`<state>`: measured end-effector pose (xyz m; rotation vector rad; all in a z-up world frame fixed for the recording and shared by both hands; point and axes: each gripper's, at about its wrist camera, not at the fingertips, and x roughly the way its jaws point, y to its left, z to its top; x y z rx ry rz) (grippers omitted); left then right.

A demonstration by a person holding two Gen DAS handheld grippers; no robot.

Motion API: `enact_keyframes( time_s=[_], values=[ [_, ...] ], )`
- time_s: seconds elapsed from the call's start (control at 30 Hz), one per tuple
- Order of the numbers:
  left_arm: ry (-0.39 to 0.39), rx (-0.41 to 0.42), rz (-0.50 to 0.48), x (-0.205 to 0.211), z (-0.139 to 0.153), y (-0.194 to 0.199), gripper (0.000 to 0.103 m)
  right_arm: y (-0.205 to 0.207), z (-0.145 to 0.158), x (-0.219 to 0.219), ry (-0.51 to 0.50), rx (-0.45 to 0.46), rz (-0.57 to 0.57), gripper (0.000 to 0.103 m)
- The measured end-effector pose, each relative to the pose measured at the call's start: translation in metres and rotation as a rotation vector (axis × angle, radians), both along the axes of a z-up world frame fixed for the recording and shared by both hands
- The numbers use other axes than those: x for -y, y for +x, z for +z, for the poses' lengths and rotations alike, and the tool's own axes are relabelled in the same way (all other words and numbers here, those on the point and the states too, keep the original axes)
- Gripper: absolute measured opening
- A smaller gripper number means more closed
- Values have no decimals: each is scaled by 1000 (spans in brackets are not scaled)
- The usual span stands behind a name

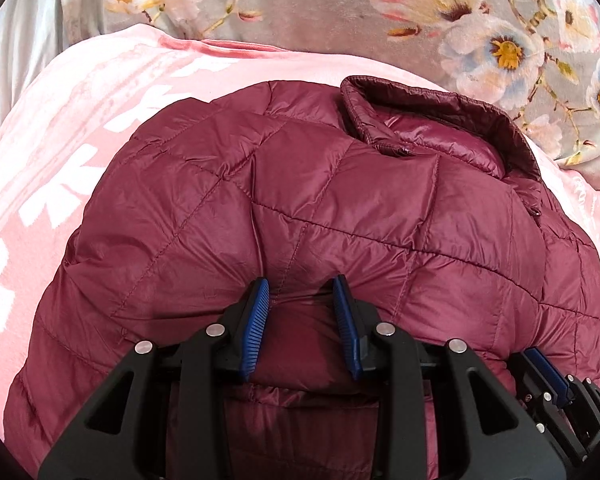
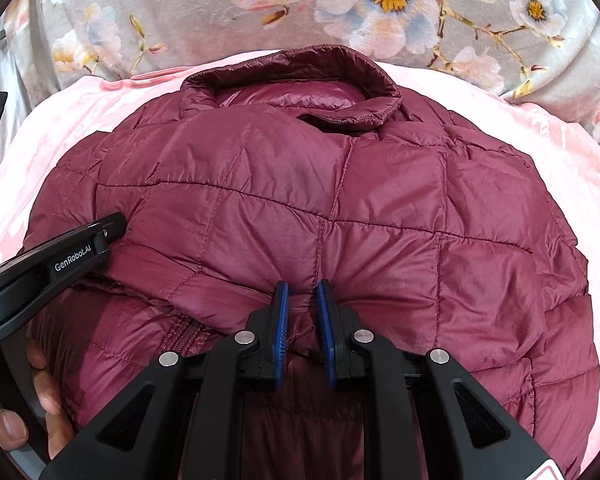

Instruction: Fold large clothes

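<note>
A maroon quilted puffer jacket [image 1: 340, 208] lies on a pink blanket [image 1: 60, 152], its collar [image 1: 428, 120] at the far side. My left gripper [image 1: 302, 286] pinches a fold of the jacket's near edge between its blue pads. In the right wrist view the same jacket [image 2: 300, 200] fills the frame, collar [image 2: 292, 76] at the top. My right gripper [image 2: 302, 290] is shut on a bunched fold of the jacket's near edge. The left gripper's body [image 2: 48, 268] shows at the left, the right gripper's fingers [image 1: 548, 376] at the lower right of the left wrist view.
A grey floral blanket [image 1: 340, 12] lies beyond the pink blanket [image 2: 560, 152]. The person's hand [image 2: 40, 396] shows at the lower left of the right wrist view.
</note>
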<state>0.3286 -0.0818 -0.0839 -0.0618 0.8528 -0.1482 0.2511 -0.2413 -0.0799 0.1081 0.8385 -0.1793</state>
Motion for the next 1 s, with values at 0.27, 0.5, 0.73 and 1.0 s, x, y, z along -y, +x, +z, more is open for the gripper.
enact_keyframes(
  time_s=[0.27,0.5,0.73,1.0],
  values=[
    [6,0,-2,0,0,0,32,0,0,0,6,-1,-2,16],
    [-54,-11,-15,-9,5,2,34,-6,6,15,108,20,0,18],
    [-291,-29,1,-38,64,32,52,-19,52,76,383,165,-46,42],
    [-550,-254,28,-5,39,111,57,65,35,115,641,173,-98,51]
  ],
)
